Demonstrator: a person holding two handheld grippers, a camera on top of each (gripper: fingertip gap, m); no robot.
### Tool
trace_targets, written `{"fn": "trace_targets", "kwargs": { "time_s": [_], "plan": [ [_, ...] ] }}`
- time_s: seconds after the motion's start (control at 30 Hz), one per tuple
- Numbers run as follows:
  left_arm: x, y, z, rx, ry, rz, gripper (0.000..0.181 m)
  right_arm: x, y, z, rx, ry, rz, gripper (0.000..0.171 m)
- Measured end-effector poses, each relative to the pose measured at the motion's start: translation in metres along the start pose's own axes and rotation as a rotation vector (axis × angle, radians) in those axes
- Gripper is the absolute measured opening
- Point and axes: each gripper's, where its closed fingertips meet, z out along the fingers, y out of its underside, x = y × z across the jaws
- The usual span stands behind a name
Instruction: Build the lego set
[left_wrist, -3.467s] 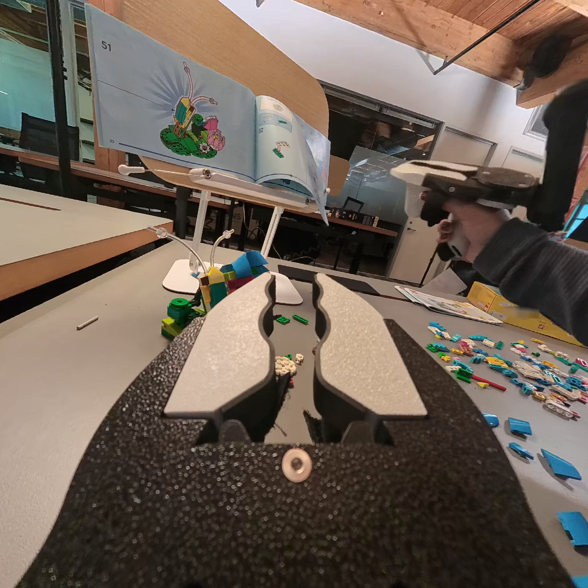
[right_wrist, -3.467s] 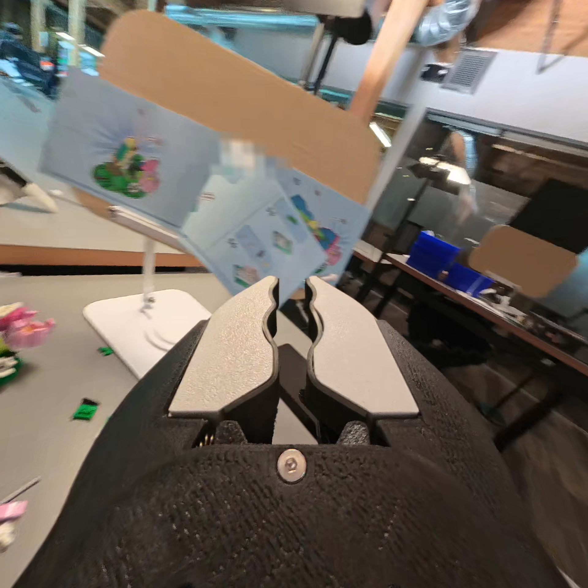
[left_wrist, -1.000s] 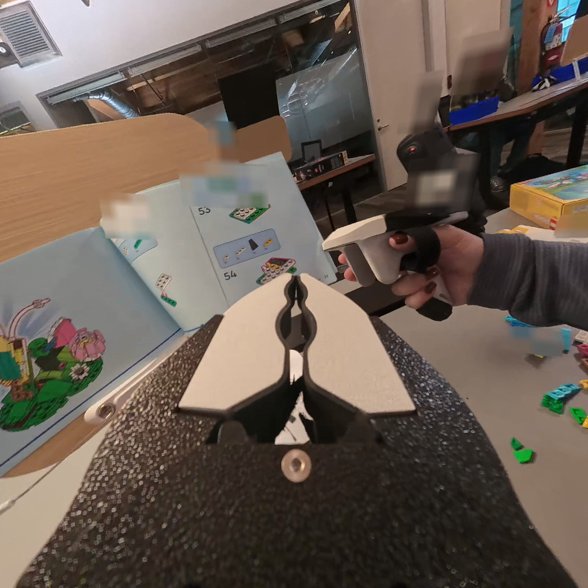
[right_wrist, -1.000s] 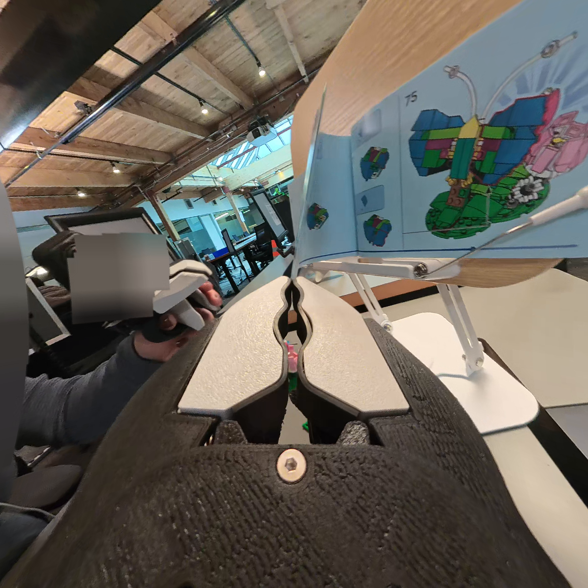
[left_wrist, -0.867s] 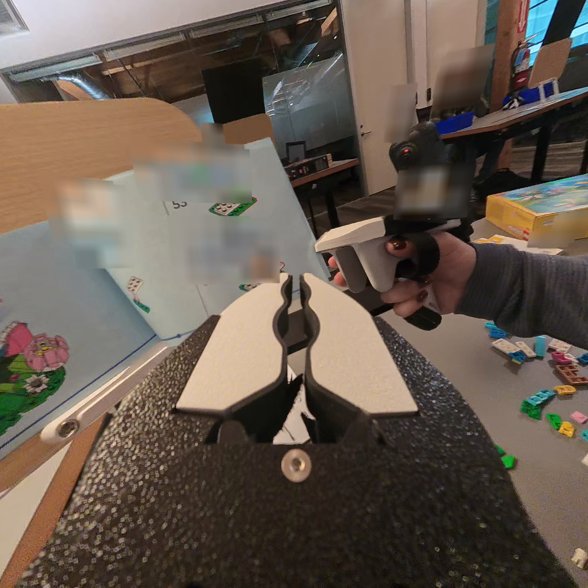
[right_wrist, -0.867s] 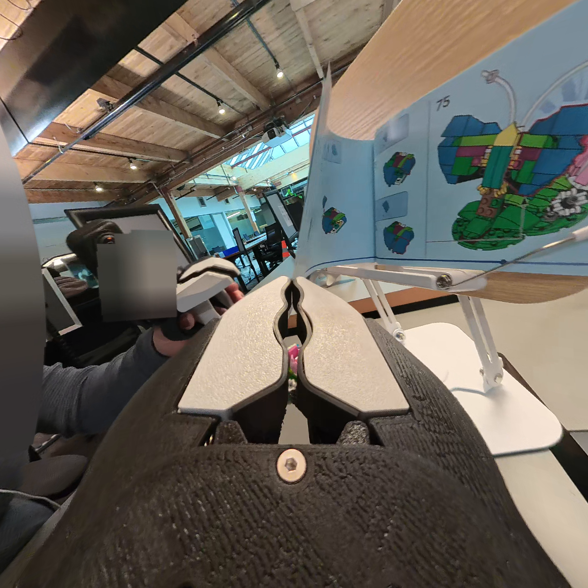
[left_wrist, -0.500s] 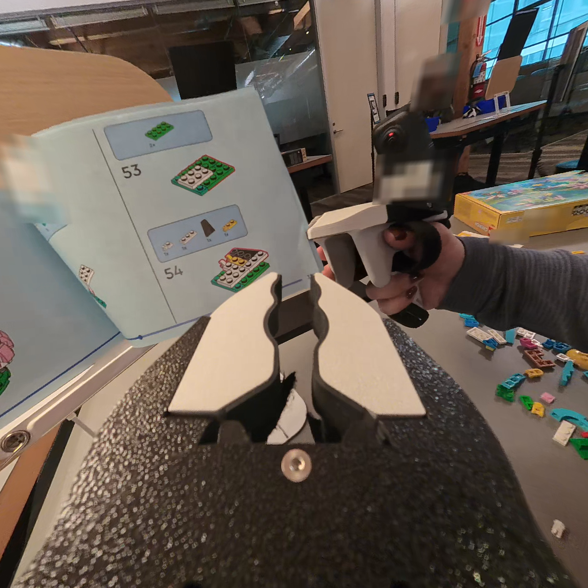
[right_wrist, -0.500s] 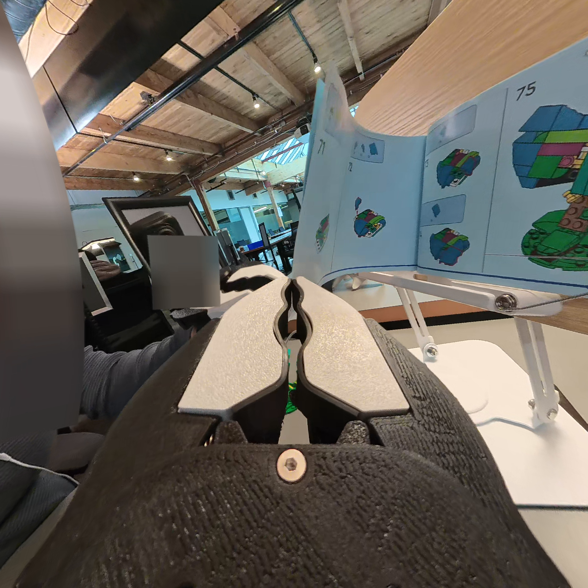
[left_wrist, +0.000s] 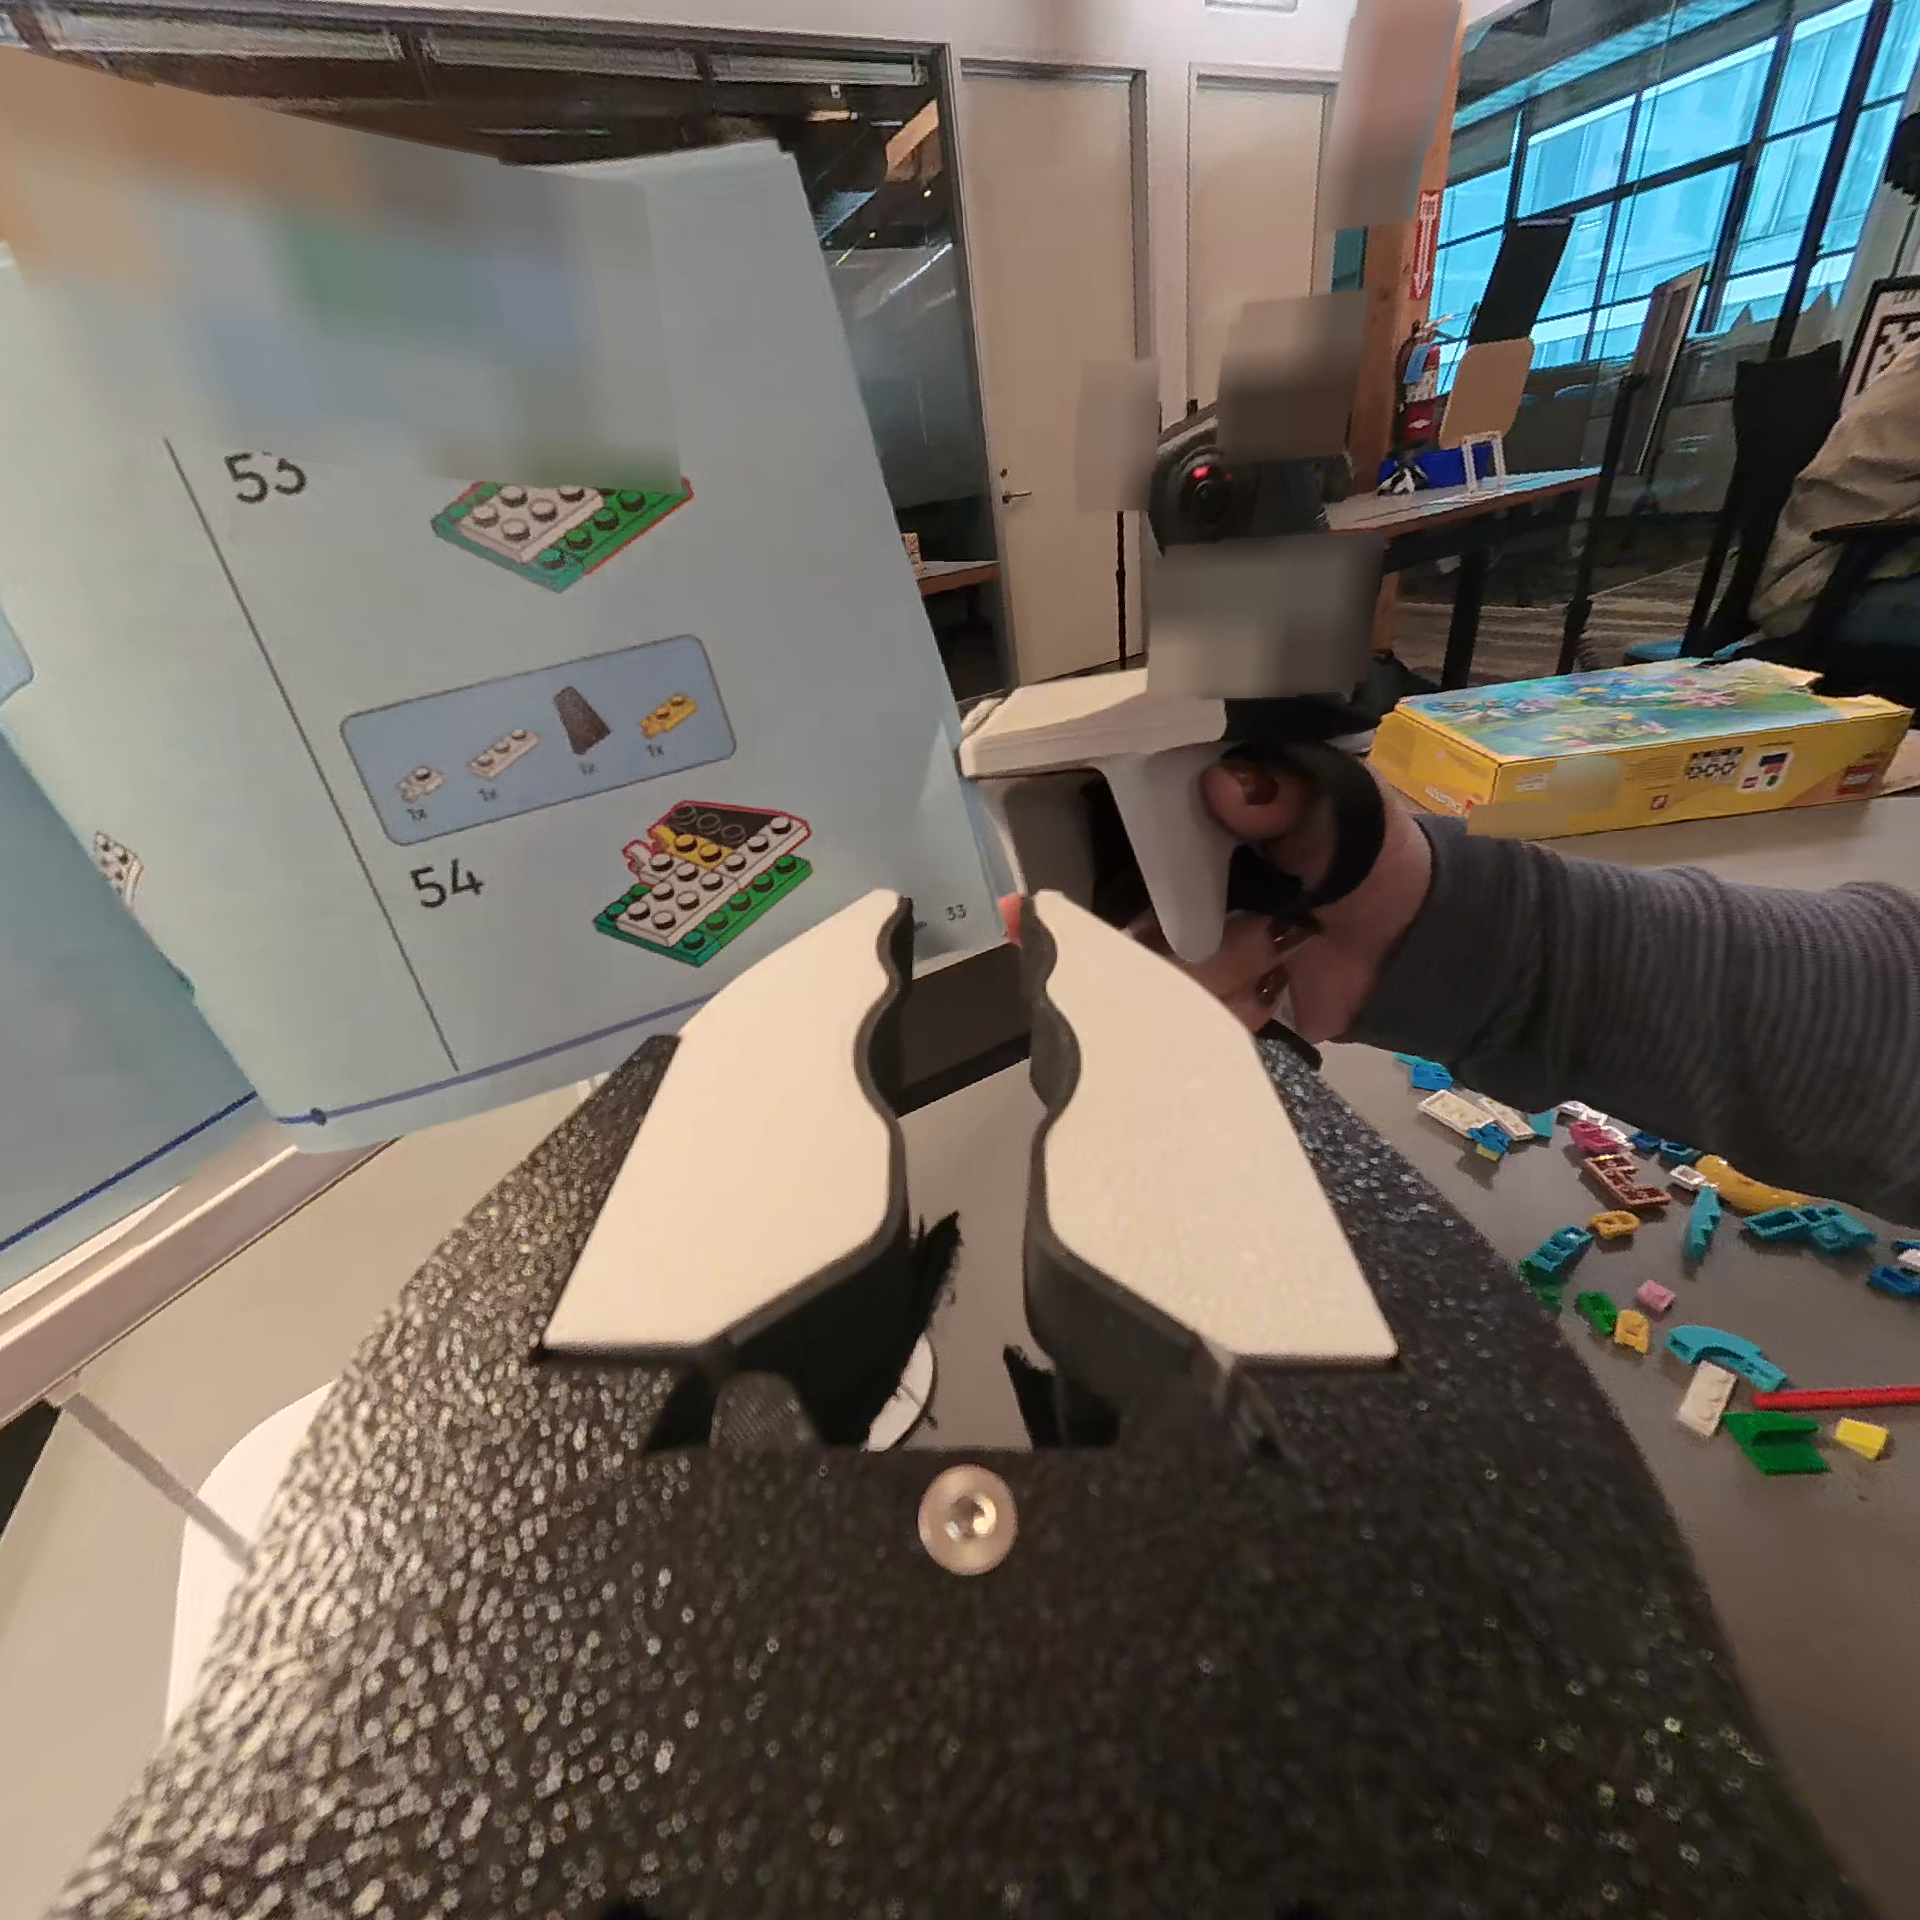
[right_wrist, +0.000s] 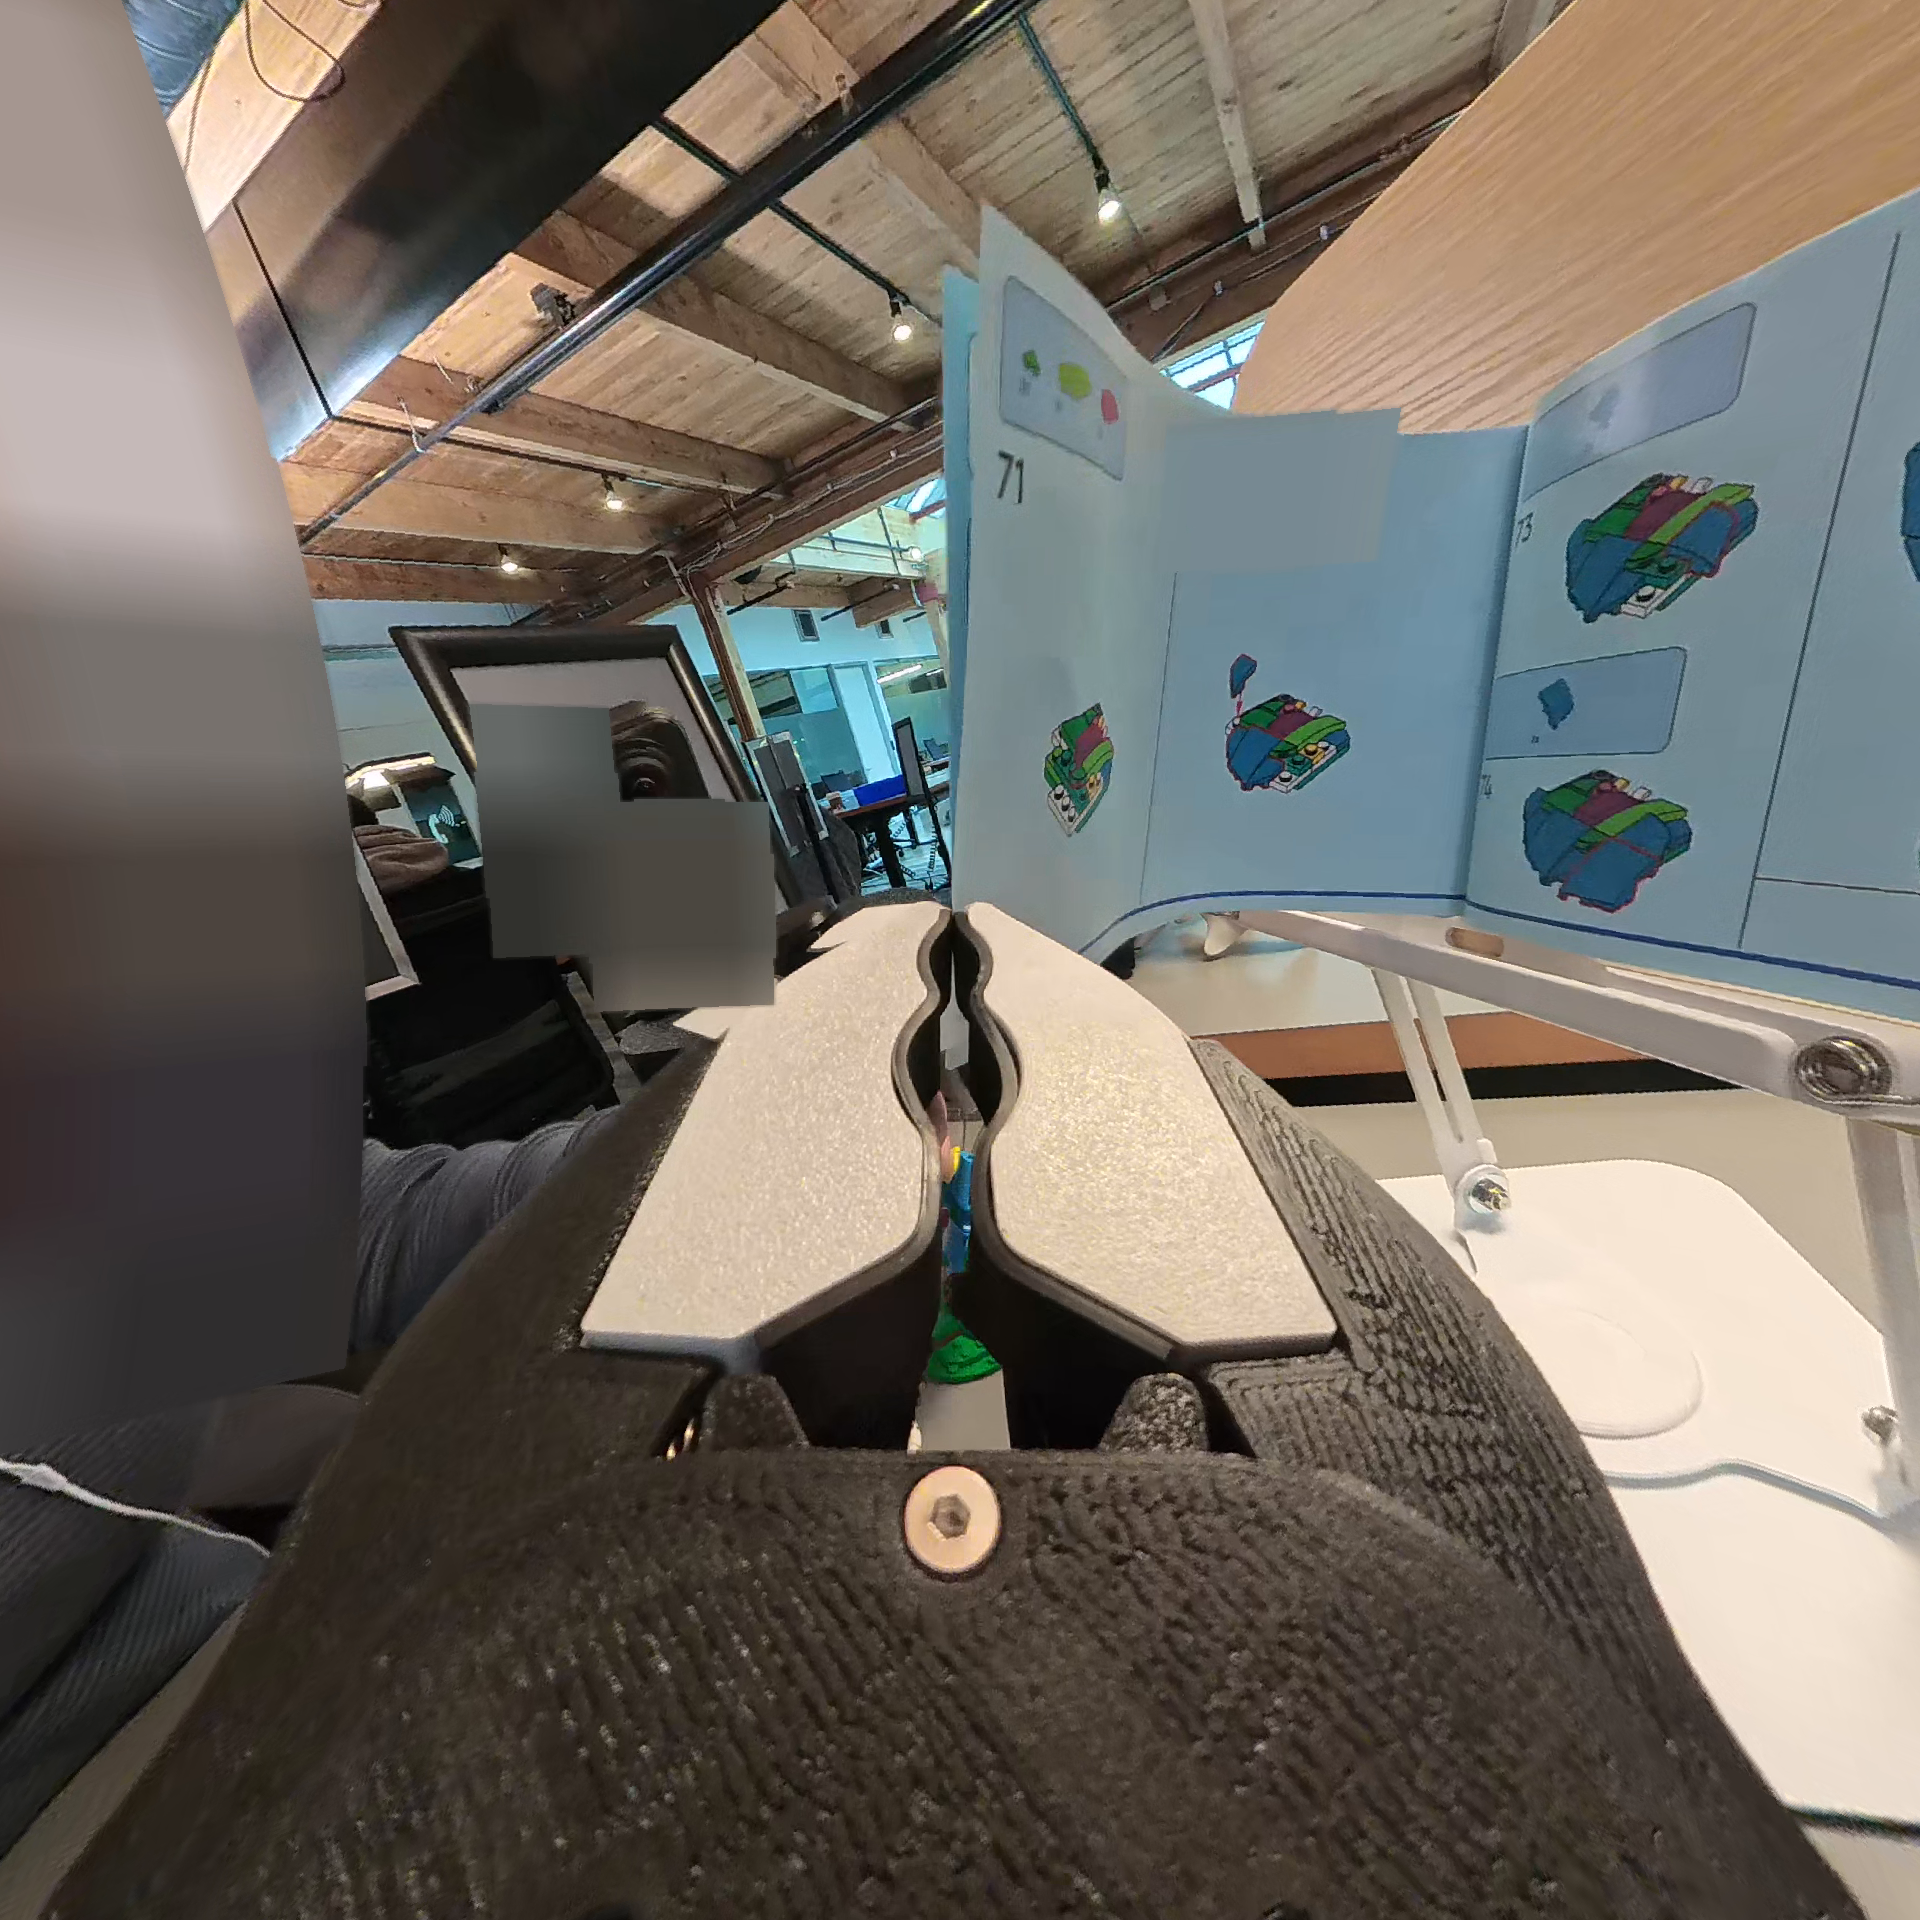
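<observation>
The light-blue instruction booklet (left_wrist: 582, 727) stands open on a white stand, with one page raised and loose. My left gripper (left_wrist: 966, 914) is open with a narrow gap, its tips at that page's lower right corner and nothing gripped. My right gripper (right_wrist: 954, 920) is shut and empty, just left of the booklet's (right_wrist: 1299, 727) lower edge. It also shows in the left wrist view (left_wrist: 1049, 727), held by a hand beside the raised page. Loose coloured bricks (left_wrist: 1662, 1247) lie on the grey table at the right. A few bricks (right_wrist: 956, 1195) show through the gap under my right fingers.
A yellow lego box (left_wrist: 1642, 738) lies at the back right of the table. The stand's white base (right_wrist: 1662, 1351) and arm (right_wrist: 1558, 997) sit right of my right gripper. A wooden board (right_wrist: 1558, 208) backs the booklet. A person's grey sleeve (left_wrist: 1662, 1018) crosses above the bricks. The tips of both grippers are at nearly the same place.
My left gripper went from shut to open and moved closer to the raised page. My right gripper stayed shut and shifted left along the booklet.
</observation>
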Motion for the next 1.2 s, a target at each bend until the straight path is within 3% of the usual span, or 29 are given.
{"fn": "trace_targets", "kwargs": {
  "time_s": [0.3, 0.47, 0.67, 0.9, 1.2],
  "plan": [
    [-0.011, -0.024, -0.014, 0.087, -0.072, 0.053, 0.025, 0.019, -0.012, -0.007, 0.072, 0.183, -0.086, 0.0],
    [-0.025, -0.028, -0.012, 0.044, -0.127, 0.135, 0.0, 0.023, -0.004, -0.004, -0.006, 0.209, -0.144, 0.0],
    [-0.03, -0.02, -0.004, -0.006, -0.143, 0.171, 0.0, 0.02, -0.002, 0.003, -0.041, 0.206, -0.211, 0.0],
    [-0.039, -0.01, -0.008, -0.067, -0.214, 0.25, 0.016, 0.022, -0.005, 0.002, -0.043, 0.238, -0.245, 0.0],
    [-0.028, -0.006, -0.008, -0.092, -0.144, 0.281, 0.023, 0.025, -0.001, 0.002, -0.011, 0.214, -0.184, 0.0]
  ]
}}
